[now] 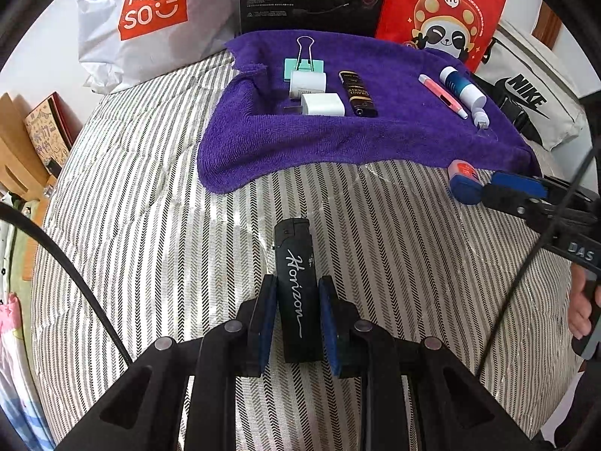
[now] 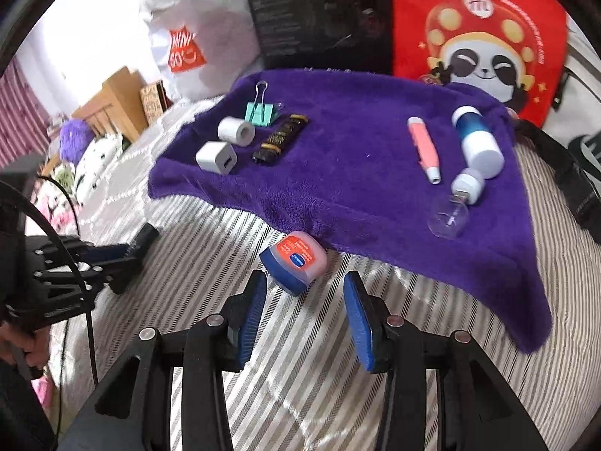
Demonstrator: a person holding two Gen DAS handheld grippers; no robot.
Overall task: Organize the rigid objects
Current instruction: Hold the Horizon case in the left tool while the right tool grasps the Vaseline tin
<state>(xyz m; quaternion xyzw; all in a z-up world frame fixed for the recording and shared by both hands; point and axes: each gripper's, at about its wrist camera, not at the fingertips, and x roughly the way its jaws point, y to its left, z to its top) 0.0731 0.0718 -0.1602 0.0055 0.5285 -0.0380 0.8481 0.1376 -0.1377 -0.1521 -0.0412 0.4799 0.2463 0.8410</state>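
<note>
In the left wrist view, a black lighter (image 1: 296, 289) is pinched between the blue pads of the left gripper (image 1: 296, 319), above a striped bedcover (image 1: 150, 206). Farther off, a purple towel (image 1: 338, 143) is spread, on which a binder clip (image 1: 304, 64), two white chargers (image 1: 319, 103), a dark tube (image 1: 358, 94), a pink pen (image 1: 443, 96) and a blue-and-white bottle (image 1: 462, 86) are laid.

In the right wrist view, the right gripper (image 2: 304, 308) is held spread, nothing being gripped. A small pink-lidded blue jar (image 2: 295, 263) is seen tilted on the bedcover, just ahead of the fingers, touching the towel's near edge.
</note>
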